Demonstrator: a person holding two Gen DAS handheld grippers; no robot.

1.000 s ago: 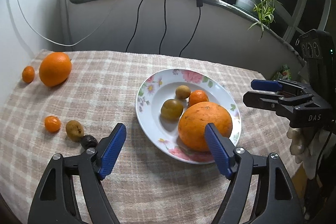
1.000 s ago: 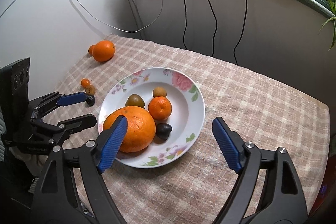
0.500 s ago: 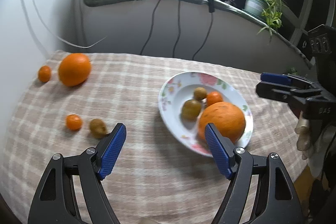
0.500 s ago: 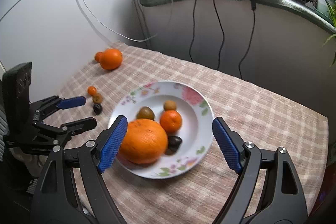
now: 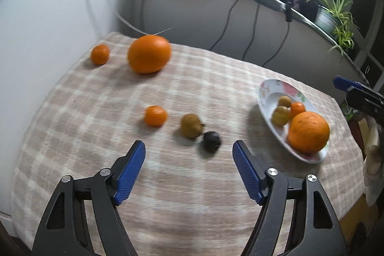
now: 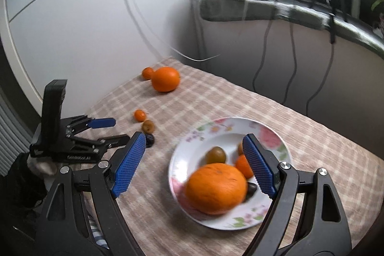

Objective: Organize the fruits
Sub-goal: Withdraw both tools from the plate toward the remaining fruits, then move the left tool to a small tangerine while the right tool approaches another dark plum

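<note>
Five fruits sit on the plate [image 6: 276, 138] (one dark piece looks like a plum) while five wait on the bench [image 5: 192, 196], left gripper [image 5: 189, 155] fingers having just narrowed, empty, right gripper [image 6: 194, 155] fingers apart.

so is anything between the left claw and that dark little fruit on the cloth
Nothing visible. The left claw is open, its jaws just narrowed slightly with nothing between them, and only bare cloth lies before the dark fruit. The brown fruit sits beside it, just beyond.
</note>
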